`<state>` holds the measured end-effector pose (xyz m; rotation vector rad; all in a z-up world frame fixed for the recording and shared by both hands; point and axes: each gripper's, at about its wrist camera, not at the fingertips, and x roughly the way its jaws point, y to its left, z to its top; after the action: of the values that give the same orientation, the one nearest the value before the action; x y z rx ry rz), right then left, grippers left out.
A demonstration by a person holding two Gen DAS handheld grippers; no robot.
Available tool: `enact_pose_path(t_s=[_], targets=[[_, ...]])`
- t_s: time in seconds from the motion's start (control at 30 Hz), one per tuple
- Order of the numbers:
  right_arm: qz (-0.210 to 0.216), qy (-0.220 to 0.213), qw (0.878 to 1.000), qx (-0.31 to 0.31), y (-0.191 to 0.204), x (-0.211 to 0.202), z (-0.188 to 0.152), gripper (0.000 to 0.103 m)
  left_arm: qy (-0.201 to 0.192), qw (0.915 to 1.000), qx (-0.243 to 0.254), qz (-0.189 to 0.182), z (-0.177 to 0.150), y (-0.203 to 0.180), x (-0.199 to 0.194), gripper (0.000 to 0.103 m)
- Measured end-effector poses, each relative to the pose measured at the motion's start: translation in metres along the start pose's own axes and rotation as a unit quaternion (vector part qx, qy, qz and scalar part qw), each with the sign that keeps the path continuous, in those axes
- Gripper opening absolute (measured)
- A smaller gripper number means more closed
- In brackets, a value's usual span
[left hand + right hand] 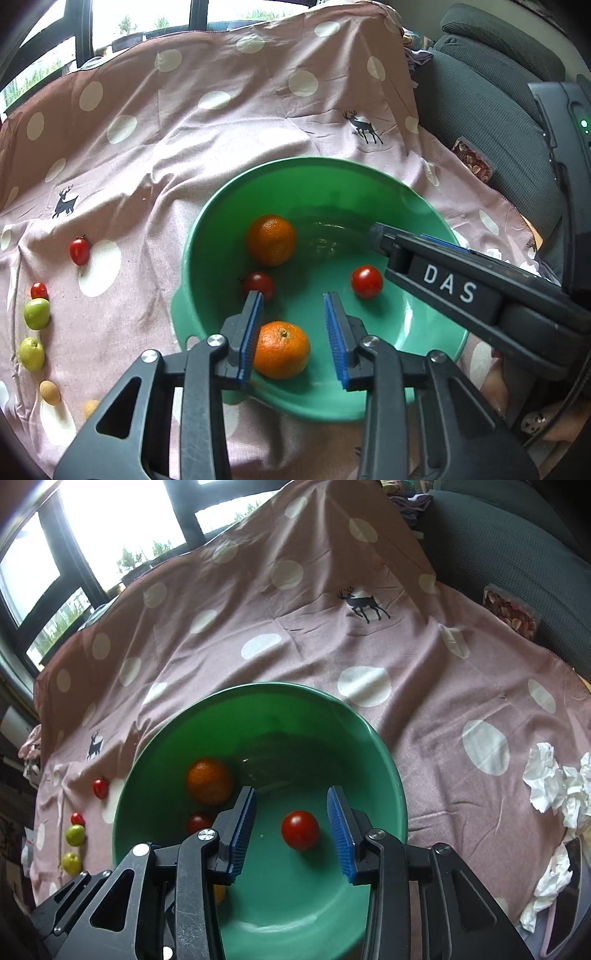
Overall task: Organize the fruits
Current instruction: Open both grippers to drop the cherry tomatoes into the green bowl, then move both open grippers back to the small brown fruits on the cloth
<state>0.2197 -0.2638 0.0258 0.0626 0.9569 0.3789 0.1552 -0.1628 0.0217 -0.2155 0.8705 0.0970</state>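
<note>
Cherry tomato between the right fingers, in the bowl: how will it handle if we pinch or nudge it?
The cherry tomato is round and glossy, so it will likely roll on the smooth curved floor of the green bowl if nudged. Its shiny skin may slip against the ribbed blue fingers. It looks small and thin-skinned, so a hard squeeze could probably split it.

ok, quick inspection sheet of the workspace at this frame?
Surface: pink polka-dot cloth with deer prints.
Job's things: round green plastic bowl holds two oranges, two red cherry tomatoes; more tomatoes, green fruits and tan fruits lie on the cloth.
Clutter: crumpled white tissues.
Grippers: left claw open beside the near orange; right claw open around a tomatoes one.
Cables: nothing seen.
Surroundings: windows, grey cushion.
</note>
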Motion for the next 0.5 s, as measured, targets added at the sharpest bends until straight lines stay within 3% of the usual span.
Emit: enact_pose_path(t_s=[0.13, 0.23, 0.3, 0.4, 0.5], targets=[[0.014, -0.019, 1.0, -0.009, 0.009, -0.011, 0.0, 0.048, -0.026, 0.9995, -0.017, -0.006, -0.005, 0.018, -0.028, 0.043], [0.019, -0.035, 0.999, -0.024, 0.02, -0.02, -0.001, 0.057, -0.042, 0.998, -0.046, 0.002, -0.01, 0.041, -0.049, 0.054], [0.025, -0.042, 0.998, -0.036, 0.028, -0.025, -0.002, 0.057, -0.052, 0.9964, -0.066, 0.009, -0.016, 0.06, -0.062, 0.06], [0.039, -0.048, 0.996, -0.057, 0.046, -0.032, -0.004, 0.058, -0.059, 0.9934, -0.098, 0.013, -0.026, 0.091, -0.078, 0.062], [0.083, -0.044, 0.991, -0.09, 0.071, -0.037, -0.01, 0.059, -0.047, 0.9888, -0.142, 0.011, -0.038, 0.128, -0.087, 0.063]])
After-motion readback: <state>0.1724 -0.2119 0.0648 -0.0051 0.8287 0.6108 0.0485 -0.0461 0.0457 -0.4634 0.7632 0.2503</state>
